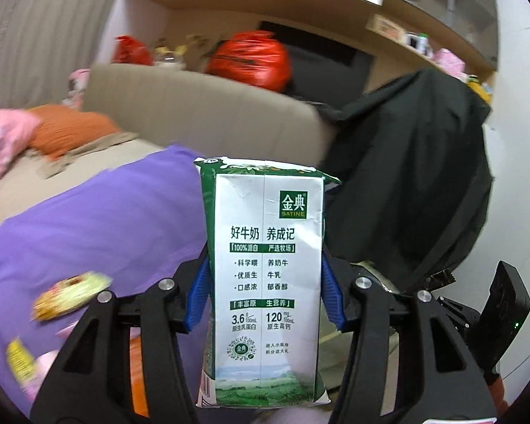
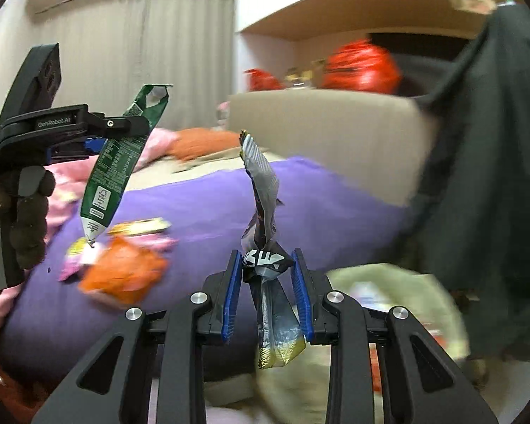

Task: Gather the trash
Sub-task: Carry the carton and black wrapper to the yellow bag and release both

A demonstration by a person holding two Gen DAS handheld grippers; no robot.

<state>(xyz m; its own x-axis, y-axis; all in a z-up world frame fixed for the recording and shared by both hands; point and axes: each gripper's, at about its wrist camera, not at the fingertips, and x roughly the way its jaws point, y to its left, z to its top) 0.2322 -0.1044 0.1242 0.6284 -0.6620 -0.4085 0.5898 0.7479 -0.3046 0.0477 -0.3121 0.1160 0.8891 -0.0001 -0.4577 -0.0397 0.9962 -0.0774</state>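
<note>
My left gripper is shut on a white and green milk carton, which stands upright between the blue pads. In the right wrist view the same carton hangs squashed and tilted from the left gripper, which a gloved hand holds at the left edge. My right gripper is shut on a crumpled silver and black snack wrapper that sticks up past the fingertips and hangs down between the fingers. Both grippers are above a bed with a purple blanket.
Loose wrappers lie on the blanket: a yellow one, an orange bag, and pink and yellow bits. A black jacket hangs at the right. Red bags sit behind the beige headboard. A pale bag lies low right.
</note>
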